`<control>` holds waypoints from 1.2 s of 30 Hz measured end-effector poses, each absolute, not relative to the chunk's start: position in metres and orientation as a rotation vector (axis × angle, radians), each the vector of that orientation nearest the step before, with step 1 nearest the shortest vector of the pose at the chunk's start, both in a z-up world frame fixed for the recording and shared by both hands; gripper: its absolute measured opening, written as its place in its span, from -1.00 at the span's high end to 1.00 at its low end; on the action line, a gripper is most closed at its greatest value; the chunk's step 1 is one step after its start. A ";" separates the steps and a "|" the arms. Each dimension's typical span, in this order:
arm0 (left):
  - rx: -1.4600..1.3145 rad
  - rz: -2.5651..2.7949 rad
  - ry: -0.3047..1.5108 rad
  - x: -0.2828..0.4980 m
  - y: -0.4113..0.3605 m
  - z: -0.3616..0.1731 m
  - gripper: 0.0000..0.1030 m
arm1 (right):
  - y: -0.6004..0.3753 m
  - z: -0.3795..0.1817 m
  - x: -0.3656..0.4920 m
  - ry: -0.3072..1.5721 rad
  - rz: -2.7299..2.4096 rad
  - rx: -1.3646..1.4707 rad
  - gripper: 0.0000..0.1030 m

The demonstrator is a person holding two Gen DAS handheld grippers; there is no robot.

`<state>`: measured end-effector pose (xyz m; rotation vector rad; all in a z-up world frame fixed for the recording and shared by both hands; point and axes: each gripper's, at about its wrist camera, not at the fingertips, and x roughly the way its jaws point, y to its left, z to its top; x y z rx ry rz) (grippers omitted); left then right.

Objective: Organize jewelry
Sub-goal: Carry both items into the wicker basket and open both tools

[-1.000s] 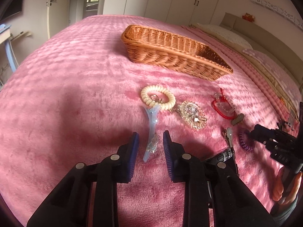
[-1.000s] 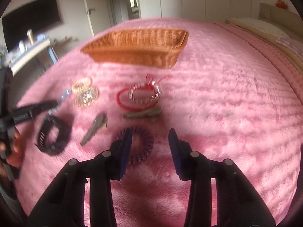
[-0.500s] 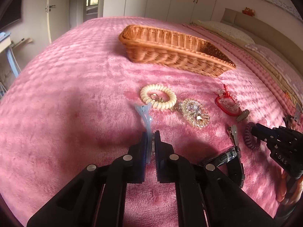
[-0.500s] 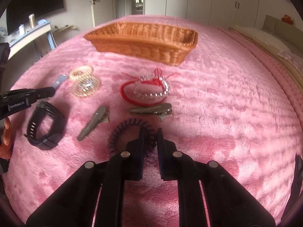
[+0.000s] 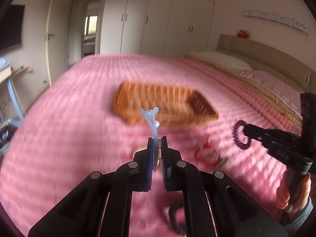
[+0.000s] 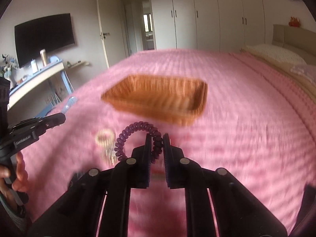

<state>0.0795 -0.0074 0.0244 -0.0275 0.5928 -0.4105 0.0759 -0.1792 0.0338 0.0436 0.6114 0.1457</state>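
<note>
From my remote station, L unit first: the left gripper (image 5: 157, 140) is clamped on the pale blue hair clip (image 5: 152, 120); its pads pinch the clip's lower end, and the rest of the clip curves up and fwd, clear of the pink blanket (image 5: 59, 138), w/ its forked tip seen against the wicker basket (image 5: 164, 106); in the right wrist view the same clip (image 6: 69, 103) pokes out past the L unit's black fingers, held off the bed. R unit: the right gripper (image 6: 157, 138) is clenched on the purple spiral hair tie (image 6: 136, 136); one side of the coil sits between the pads, the remainder arcs up and to the left of the fingers, off the blanket; the left wrist view confirms it, the tie (image 5: 240, 135) hanging as a ring from the R unit's tips, above the bedding. Both views are motion-blurred, so items on the bed read only roughly: a cream coil ring (image 6: 104, 137) lies on the blanket left of the purple tie, w/ something glittery just below it that I cannot identify; a red bracelet (image 5: 205, 152) lies right of the L fingers; a dark band (image 5: 175, 215) shows at the lower edge, partly hidden by the R finger of the L unit. The basket stands on the blanket beyond both tools; its interior is too blurred to judge contents. A hand (image 5: 292, 193) grips the R unit's handle; another hand (image 6: 13, 175) grips the L unit's handle.
</note>
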 end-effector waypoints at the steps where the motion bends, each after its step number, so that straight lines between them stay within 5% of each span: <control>1: -0.028 -0.418 0.582 0.085 -0.011 0.032 0.89 | -0.179 0.039 0.085 0.604 0.141 0.037 0.81; 14: -0.056 -0.445 0.681 0.243 -0.070 0.003 0.89 | -0.182 0.001 0.263 0.771 0.071 0.043 0.81; 28: -0.029 -0.427 0.846 0.288 -0.083 -0.040 0.88 | -0.171 -0.042 0.296 0.915 0.051 -0.018 0.81; 32: -0.032 -0.444 0.831 0.279 -0.078 -0.033 0.60 | -0.176 -0.040 0.294 0.919 0.061 0.020 0.80; 36: -0.040 -0.458 0.792 0.258 -0.073 -0.016 0.46 | -0.180 -0.022 0.278 0.885 0.065 0.030 0.58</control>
